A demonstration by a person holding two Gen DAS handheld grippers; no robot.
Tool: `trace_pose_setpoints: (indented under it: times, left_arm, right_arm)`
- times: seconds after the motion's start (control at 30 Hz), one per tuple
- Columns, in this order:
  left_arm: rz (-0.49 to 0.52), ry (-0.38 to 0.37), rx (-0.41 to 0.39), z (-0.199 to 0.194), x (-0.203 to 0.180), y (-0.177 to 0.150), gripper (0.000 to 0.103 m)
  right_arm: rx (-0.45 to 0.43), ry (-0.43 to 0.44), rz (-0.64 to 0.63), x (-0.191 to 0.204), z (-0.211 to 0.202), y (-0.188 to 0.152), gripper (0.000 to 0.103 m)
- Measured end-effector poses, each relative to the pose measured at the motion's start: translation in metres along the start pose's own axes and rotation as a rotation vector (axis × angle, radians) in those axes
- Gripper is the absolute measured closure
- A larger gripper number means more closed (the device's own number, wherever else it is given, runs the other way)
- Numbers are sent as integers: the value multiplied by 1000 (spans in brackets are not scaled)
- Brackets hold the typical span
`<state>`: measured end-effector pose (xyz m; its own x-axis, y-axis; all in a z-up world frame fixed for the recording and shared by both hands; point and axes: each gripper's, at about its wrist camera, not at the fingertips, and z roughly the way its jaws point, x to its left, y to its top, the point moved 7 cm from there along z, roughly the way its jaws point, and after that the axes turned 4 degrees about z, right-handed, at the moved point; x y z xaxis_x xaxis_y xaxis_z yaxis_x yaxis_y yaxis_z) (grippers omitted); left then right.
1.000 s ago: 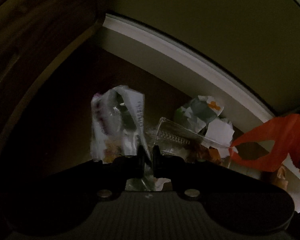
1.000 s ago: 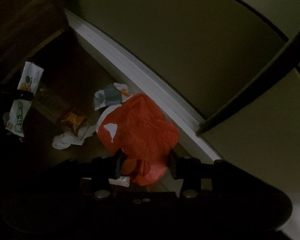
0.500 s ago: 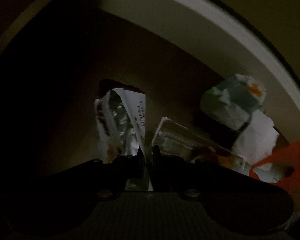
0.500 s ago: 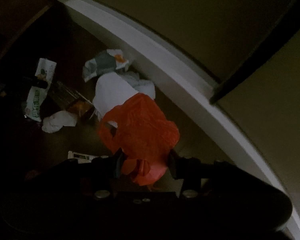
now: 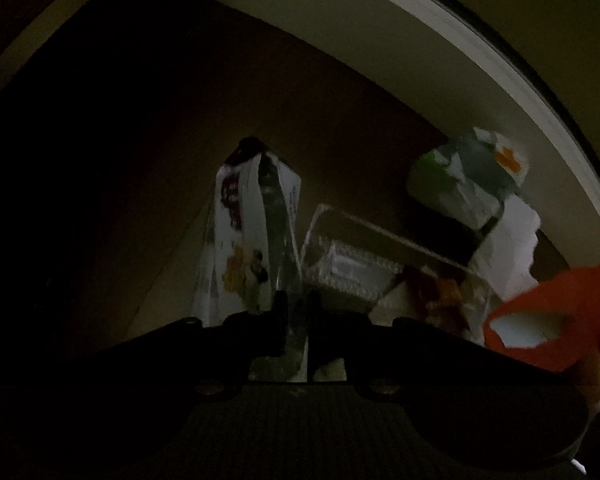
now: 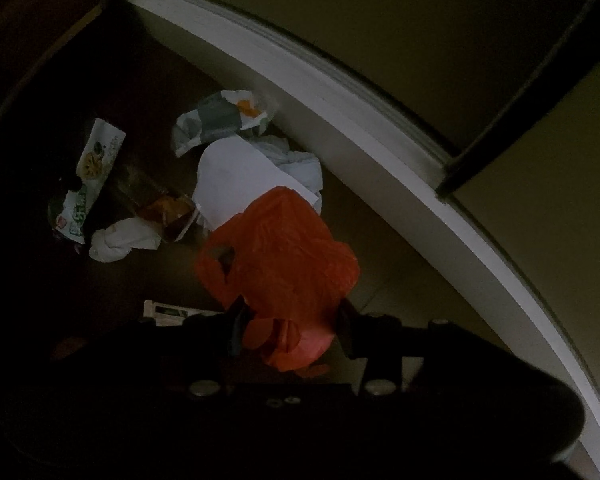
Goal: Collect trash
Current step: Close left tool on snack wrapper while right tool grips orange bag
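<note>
My left gripper [image 5: 297, 304] points down at the dark floor with a white snack wrapper [image 5: 256, 216] standing up between its jaws, which are starting to open. The same wrapper [image 6: 92, 168] shows at the left of the right wrist view. Right beside it lies a clear plastic container [image 5: 356, 256]. My right gripper [image 6: 290, 320] is shut on the bunched top of an orange plastic bag [image 6: 284, 248], which hangs just above the floor. A handle loop of the bag [image 5: 572, 300] reaches into the left wrist view at the right.
A crumpled green and white wrapper [image 6: 220, 120], white paper [image 6: 240, 176], a white tissue [image 6: 120, 240] and a flat packet [image 6: 168, 312] lie on the floor. A white baseboard [image 6: 340, 92] runs along the wall. Dark wooden furniture [image 6: 28, 20] stands at the left.
Both grippers have sunk toward the floor, so the trash looks larger. The wrapper stays between the left jaws, whose gap looks slightly wider. The orange bag came down closer to the litter.
</note>
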<state>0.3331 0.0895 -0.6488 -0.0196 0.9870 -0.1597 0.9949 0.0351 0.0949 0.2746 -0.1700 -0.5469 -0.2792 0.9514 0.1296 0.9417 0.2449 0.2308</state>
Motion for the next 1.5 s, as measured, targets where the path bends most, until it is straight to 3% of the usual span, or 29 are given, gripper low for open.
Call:
trace_pose_setpoints:
  times: [0.03, 0.2, 0.33, 0.5, 0.57, 0.63, 0.67, 0.7, 0.8, 1.0, 1.3, 1.43, 1.5]
  left_arm:
    - [-8, 2, 6, 0, 1, -3, 87]
    - [-36, 72, -8, -3, 13, -10, 44]
    - [-73, 91, -46, -11, 26, -6, 42]
    - [28, 96, 18, 12, 17, -6, 39]
    - [25, 118, 52, 23, 18, -7, 42]
    - [-22, 104, 66, 30, 21, -8, 64]
    - [-34, 96, 70, 32, 22, -10, 80]
    - [-37, 98, 72, 33, 22, -11, 88]
    - [-25, 111, 61, 33, 21, -12, 99]
    - [-31, 141, 15, 1, 16, -9, 103]
    - [-30, 113, -47, -103, 2, -3, 102]
    - [22, 111, -68, -115, -4, -7, 101]
    - [26, 131, -63, -109, -3, -7, 95]
  right_arm:
    - [1, 1, 0, 0, 0, -1, 61]
    - [7, 7, -1, 1, 1, -2, 60]
    - [10, 5, 12, 1, 3, -2, 60]
    - [18, 2, 12, 1, 7, -3, 60]
    - [15, 0, 8, 1, 6, -3, 60]
    - [13, 0, 9, 0, 6, -3, 60]
    - [13, -2, 10, 0, 6, -3, 60]
    - [13, -2, 12, 0, 6, -4, 60]
    - [10, -2, 12, 0, 5, -3, 61]
    - [-24, -14, -4, 6, -18, 2, 61]
    - [-158, 30, -7, 36, -112, 13, 61]
    - [-194, 36, -11, 38, -125, 7, 61]
    - [-184, 46, -3, 36, -122, 2, 61]
